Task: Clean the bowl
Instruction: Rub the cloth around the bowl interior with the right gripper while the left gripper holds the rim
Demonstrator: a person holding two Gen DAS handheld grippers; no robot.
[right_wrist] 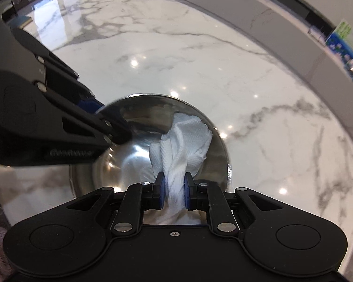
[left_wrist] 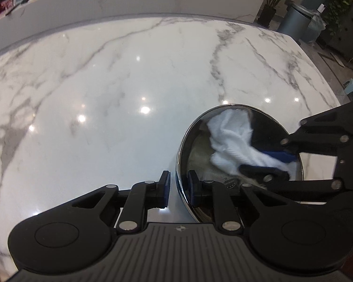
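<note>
Left gripper (left_wrist: 178, 188) clamps the steel bowl (left_wrist: 193, 150) rim; right gripper (right_wrist: 174, 193) pinches a paper towel (right_wrist: 183, 136) (crumpled) inside, on the marble counter (left_wrist: 106, 82)

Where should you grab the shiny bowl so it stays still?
Grab the steel bowl by its thin rim, on the side away from the paper towel. One of the left gripper fingers goes inside, one outside. The wall is too round and slippery to pinch anywhere else.
</note>
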